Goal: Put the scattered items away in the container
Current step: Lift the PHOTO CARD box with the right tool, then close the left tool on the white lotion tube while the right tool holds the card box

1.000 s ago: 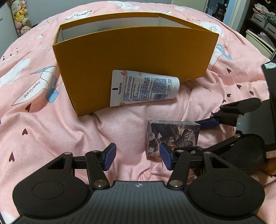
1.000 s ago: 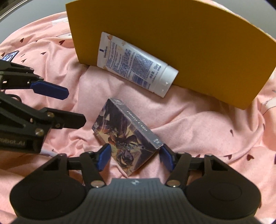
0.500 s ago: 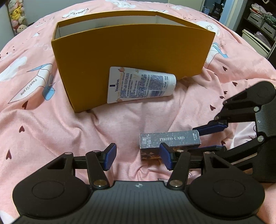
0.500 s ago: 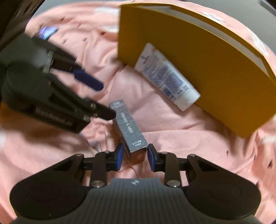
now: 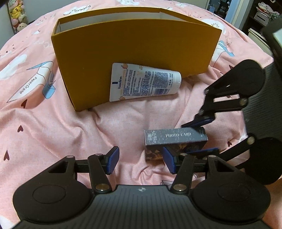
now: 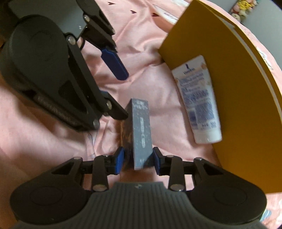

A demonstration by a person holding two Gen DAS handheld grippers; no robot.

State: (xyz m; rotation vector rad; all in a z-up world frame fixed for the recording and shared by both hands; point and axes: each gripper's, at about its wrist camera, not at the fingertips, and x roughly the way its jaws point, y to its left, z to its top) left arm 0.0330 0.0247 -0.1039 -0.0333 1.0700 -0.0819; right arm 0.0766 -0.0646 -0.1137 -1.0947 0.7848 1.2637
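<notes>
A dark photo card box stands on its narrow edge on the pink bedspread. My right gripper has its blue pads against the box's two broad faces, and its jaws are opening slightly. My left gripper hovers open and empty just left of the box. A white Vaseline tube lies against the outside of the orange cardboard container, whose open top faces up.
The pink bedspread is soft and wrinkled, with paper-crane prints. Plush toys sit at the far left and shelves with baskets stand at the far right beyond the bed.
My right gripper shut on the photo card box, rolled, and turned it from lying flat onto its edge while rising slightly. The left gripper stayed where it was.
</notes>
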